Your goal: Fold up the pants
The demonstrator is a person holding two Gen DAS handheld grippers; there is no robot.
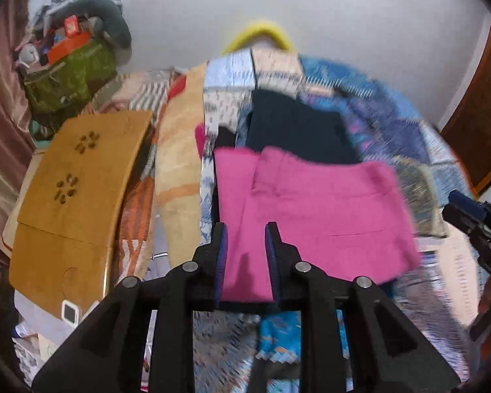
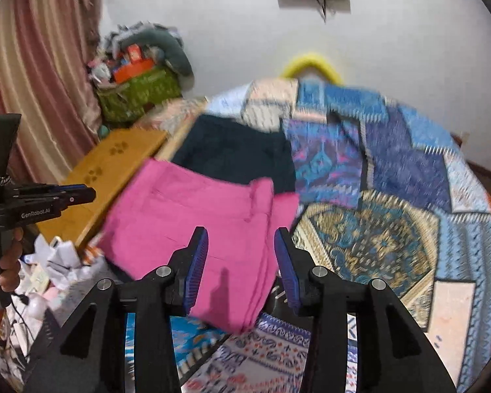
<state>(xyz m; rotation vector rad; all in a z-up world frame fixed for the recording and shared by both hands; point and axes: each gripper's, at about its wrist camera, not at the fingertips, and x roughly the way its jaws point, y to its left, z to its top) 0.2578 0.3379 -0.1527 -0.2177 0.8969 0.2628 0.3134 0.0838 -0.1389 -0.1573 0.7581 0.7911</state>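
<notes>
Pretty far along, I'd say. From my left gripper [image 1: 245, 232] the pink pants [image 1: 314, 216] lie folded into a squarish bundle on the quilt [image 1: 392, 124], overlapping a dark garment [image 1: 298, 127] at 12 o'clock. Its jaws stand apart with pink cloth between them, pads not pressing as far as I can tell. My right gripper [image 2: 242, 245] is let go too, jaws wider, over the bundle's near corner. Left to do: maybe one more fold or a tidy-up, hard to tell through the blur.
</notes>
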